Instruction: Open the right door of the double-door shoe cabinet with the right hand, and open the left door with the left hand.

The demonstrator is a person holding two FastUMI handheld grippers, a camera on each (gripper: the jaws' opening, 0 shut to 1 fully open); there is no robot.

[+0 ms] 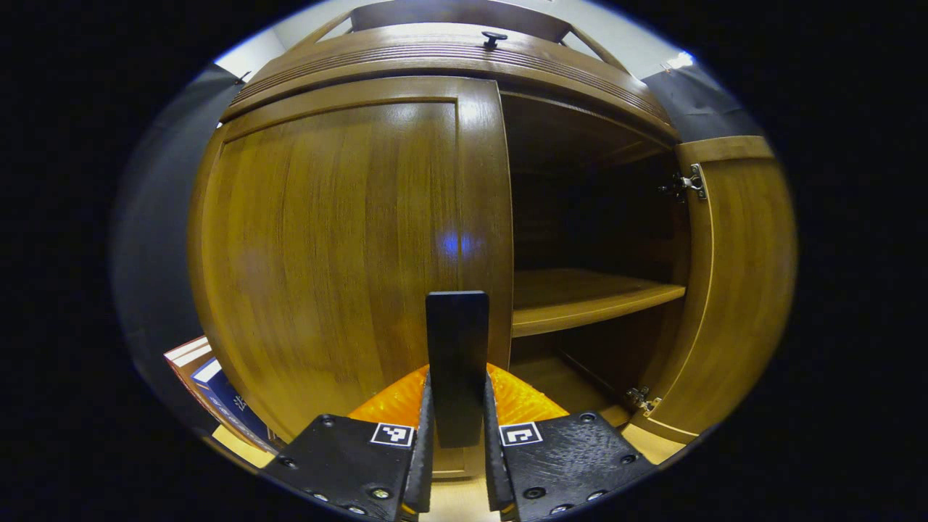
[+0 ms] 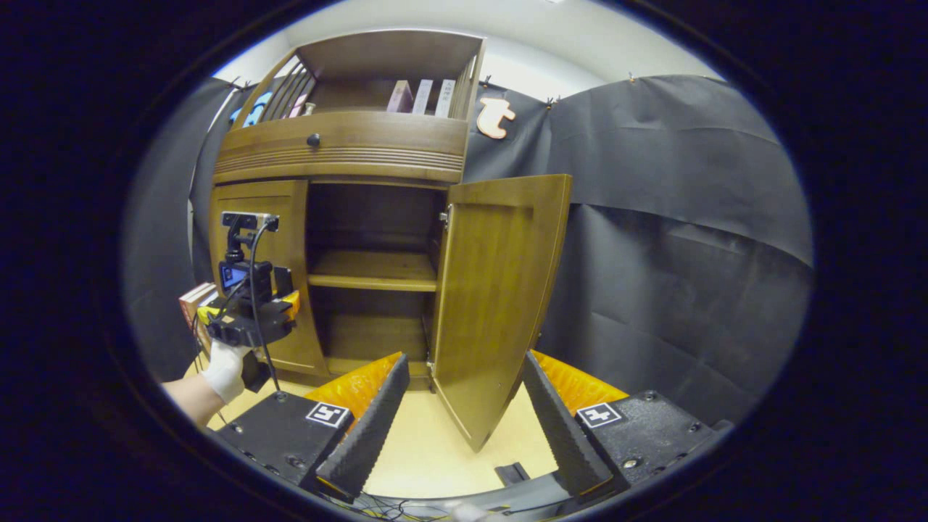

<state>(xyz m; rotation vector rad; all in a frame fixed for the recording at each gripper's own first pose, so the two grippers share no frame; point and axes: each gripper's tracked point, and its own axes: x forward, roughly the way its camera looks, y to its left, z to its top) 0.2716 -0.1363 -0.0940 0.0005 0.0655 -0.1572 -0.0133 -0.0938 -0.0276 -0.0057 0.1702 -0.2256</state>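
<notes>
Handle [image 1: 457,362] upright in left tool [image 1: 457,435]; right door [image 2: 493,297] open.

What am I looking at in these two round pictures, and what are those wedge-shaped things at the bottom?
Each picture comes from a camera riding on a hand-held gripper that a person carries, one per hand. The wedges are that gripper's two fingers.

In the left gripper view, the left hand-held gripper is closed on a dark upright handle of the cabinet's shut left door.

In the right gripper view, the right hand-held gripper is open and holds nothing. The right door is swung open, showing bare shelves. A gloved hand holds the left gripper at the left door.
</notes>
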